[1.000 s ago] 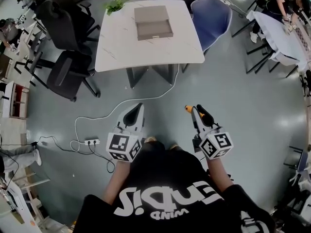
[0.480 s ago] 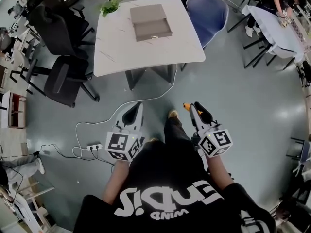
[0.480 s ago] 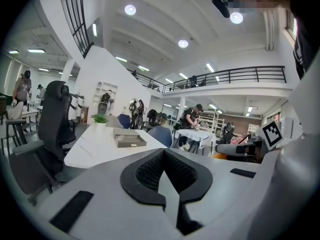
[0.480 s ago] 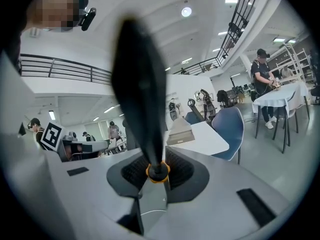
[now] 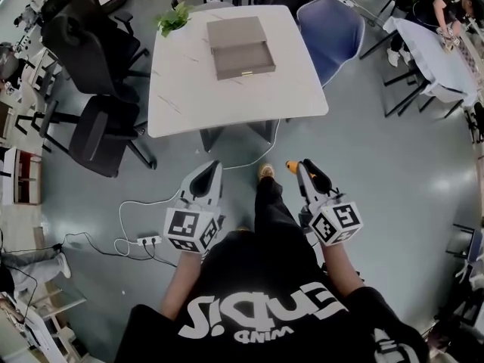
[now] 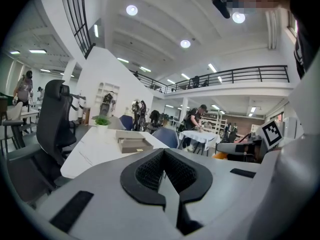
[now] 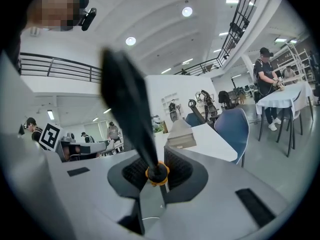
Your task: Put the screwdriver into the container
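Facing the counter (image 5: 181, 89), container (image 5: 239, 38) near its far edge, blue chair (image 5: 330, 27) beside, we level both: right hand-held gripper (image 5: 303, 170) clamps the screwdriver (image 7: 127, 104); left hand-held gripper (image 5: 212, 172) seems closed, empty.

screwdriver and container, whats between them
In the head view, grey floor with a white cable, then the bare near part of the white table, lie between screwdriver and container.

Head view looks steeply down; both gripper views look forward, low. All share the far counter (image 5: 181, 89) and container (image 5: 238, 38).
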Motion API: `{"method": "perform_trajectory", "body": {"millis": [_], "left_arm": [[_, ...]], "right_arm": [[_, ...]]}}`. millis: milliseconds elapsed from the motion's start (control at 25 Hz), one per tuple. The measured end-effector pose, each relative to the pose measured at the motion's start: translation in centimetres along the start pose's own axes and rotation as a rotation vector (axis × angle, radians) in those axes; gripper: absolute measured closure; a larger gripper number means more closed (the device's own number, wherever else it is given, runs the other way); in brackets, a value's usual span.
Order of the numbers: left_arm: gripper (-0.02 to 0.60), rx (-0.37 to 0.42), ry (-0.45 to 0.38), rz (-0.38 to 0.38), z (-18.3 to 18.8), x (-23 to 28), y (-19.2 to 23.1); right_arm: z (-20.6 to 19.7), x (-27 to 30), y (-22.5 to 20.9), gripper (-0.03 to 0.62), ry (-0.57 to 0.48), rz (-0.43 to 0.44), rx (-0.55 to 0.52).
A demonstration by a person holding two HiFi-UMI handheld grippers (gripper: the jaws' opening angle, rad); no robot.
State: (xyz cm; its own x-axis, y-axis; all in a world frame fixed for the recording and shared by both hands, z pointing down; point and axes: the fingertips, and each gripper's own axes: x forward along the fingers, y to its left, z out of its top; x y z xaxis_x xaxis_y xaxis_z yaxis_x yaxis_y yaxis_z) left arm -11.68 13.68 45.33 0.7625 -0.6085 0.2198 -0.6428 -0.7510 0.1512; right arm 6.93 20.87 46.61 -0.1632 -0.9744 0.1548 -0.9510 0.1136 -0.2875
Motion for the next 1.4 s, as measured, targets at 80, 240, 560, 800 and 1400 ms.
{"method": "perform_trajectory", "body": {"millis": [80,240,560,800,1400], "left_arm": [[0.569,0.001,-0.005,0.000,0.3,1.6,0.8],[0.569,-0.003,-0.005,0.009,1.2,4.8,2.7],[0.569,-0.013,0.014,0.029,4.1,11.7,6.0],[0.569,-0.028,0.020,0.055,6.1,16.3,7.9],[0.569,-0.055,0.000,0.188,10.4,25.7,13.2]], "right_arm": [[0.5,1.5,-0.9,0.539,-0.001,0.003,-0.007],[1.5,4.6,-2.6,0.542,0.000,0.007,-0.016],[4.6,11.4,-6.8,0.543,0.020,0.022,-0.017],[7.1,16.2,-9.4,0.543,0.036,0.054,-0.038],[12.2,28.3,-14.5,0.543,0.066,0.197,-0.052]]}}
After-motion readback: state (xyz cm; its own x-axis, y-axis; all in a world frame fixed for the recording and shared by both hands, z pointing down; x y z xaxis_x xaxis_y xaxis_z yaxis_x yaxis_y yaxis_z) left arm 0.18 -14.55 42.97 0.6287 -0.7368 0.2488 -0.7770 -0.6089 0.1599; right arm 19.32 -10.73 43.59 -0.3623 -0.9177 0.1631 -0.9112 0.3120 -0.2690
